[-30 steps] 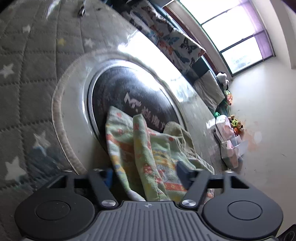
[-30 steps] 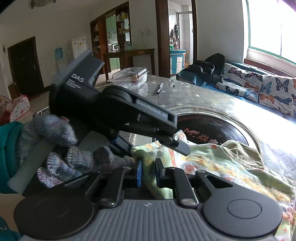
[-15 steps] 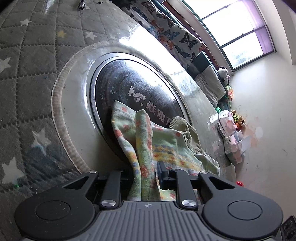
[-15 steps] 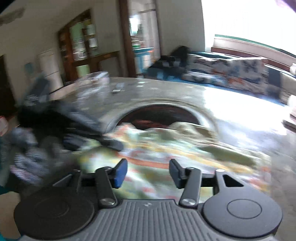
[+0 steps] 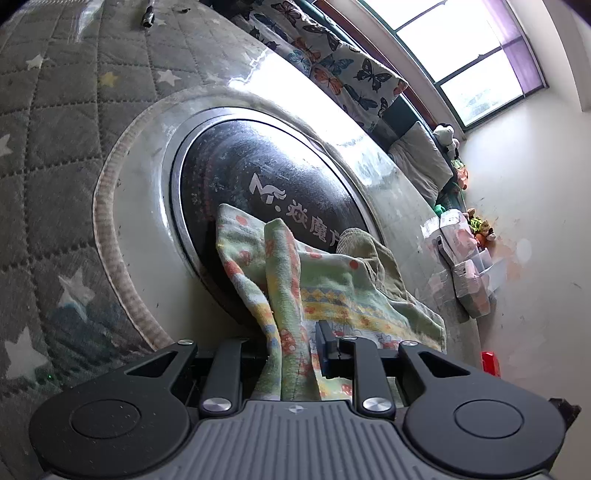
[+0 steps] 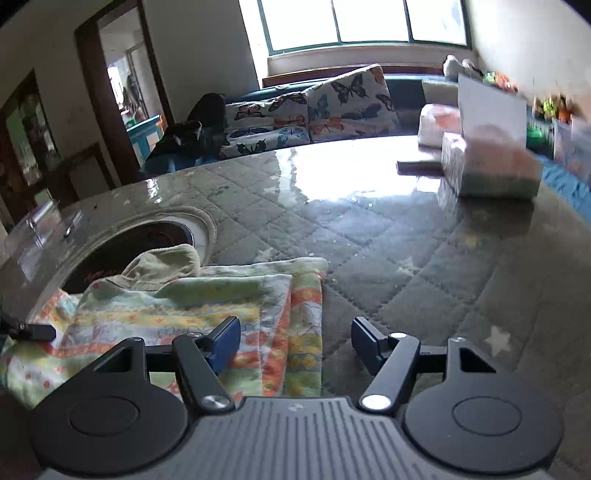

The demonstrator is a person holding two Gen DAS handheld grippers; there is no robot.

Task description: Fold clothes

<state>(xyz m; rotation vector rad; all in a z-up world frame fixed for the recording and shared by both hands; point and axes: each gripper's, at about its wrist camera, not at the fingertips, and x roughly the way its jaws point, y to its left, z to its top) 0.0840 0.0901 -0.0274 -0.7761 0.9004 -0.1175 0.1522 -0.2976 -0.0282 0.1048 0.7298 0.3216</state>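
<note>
A pastel garment point(image 5: 332, 291) with orange, yellow and green print lies partly over the round black hotplate point(image 5: 258, 177) set in the table. An olive corduroy part point(image 5: 358, 240) sticks out at its far side. My left gripper point(image 5: 291, 350) is shut on a raised fold at the garment's near edge. In the right wrist view the garment point(image 6: 177, 310) lies folded in layers. My right gripper point(image 6: 295, 341) hangs over its right edge, jaws opening. The left fingertip point(image 6: 225, 338) is above the cloth, the other over the bare table, and neither pad presses.
The table has a grey quilted star-print cover point(image 6: 388, 258) under glossy glass. Tissue packs and boxes point(image 6: 487, 166) stand at its far right. A pen point(image 5: 147, 16) lies at the far end. A sofa with butterfly cushions point(image 6: 314, 110) runs behind.
My left gripper closed on the cloth fold and stayed put. My right gripper let go of the cloth beside the left one, opened wide and swung right to the garment's other edge.
</note>
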